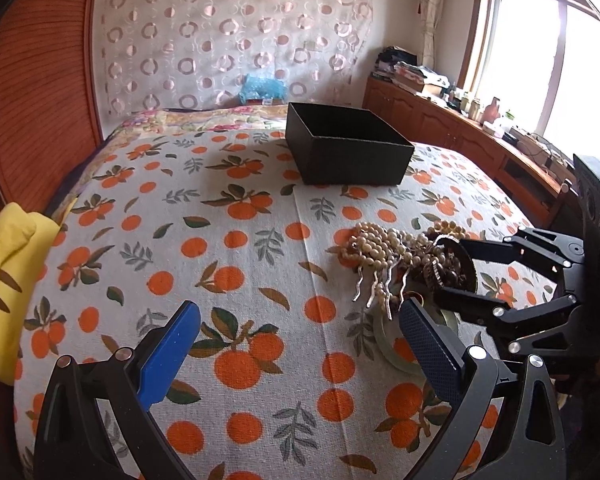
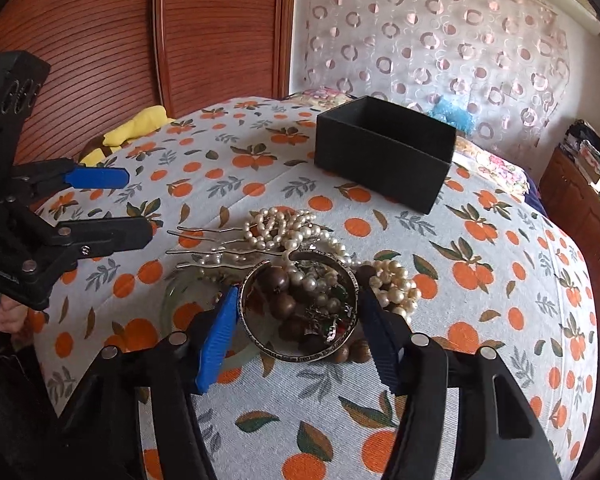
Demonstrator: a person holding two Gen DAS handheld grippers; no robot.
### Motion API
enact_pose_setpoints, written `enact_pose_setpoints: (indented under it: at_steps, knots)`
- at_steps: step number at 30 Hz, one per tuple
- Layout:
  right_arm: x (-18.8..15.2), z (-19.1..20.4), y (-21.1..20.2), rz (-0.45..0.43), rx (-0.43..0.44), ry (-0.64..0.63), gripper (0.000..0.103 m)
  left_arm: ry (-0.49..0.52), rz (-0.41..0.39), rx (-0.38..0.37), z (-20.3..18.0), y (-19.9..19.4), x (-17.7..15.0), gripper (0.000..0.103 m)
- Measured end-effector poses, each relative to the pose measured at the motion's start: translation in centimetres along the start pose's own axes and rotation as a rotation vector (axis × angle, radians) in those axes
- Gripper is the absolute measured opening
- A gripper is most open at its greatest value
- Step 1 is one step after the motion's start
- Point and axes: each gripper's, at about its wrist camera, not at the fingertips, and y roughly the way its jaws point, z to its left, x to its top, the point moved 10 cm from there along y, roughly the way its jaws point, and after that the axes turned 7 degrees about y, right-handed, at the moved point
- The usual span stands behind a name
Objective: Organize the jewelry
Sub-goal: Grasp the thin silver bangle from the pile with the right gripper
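A: Where is the round engraved metal bangle (image 2: 300, 312)?
B: On the jewelry heap on the orange-print bedspread (image 2: 480, 300), bracketed by the right gripper (image 2: 296, 338); contact is unclear.
A: Next?
B: Closure, then transfer to the black box (image 2: 384, 160). The left gripper (image 1: 300, 344) is held open.

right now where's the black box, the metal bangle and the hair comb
black box (image 2: 380, 168), right wrist view, on its near outer wall
metal bangle (image 2: 296, 354), right wrist view, on the near rim of the band
hair comb (image 1: 376, 290), left wrist view, on one wavy silver prong
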Motion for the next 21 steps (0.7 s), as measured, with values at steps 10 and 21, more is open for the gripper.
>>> enact_pose_setpoints:
  at_steps: [10,21]
  knots:
    - [-0.2,-3.1,-4.4,-0.064,-0.028,0.054,0.063,0.033,0.001,-0.063,-2.3,0.5,0.9,0.096]
    - [-3.0,-8.2,-4.6,-0.038,-0.103,0.136,0.063,0.104,0.039,-0.151,-6.0,2.9,3.6,0.051]
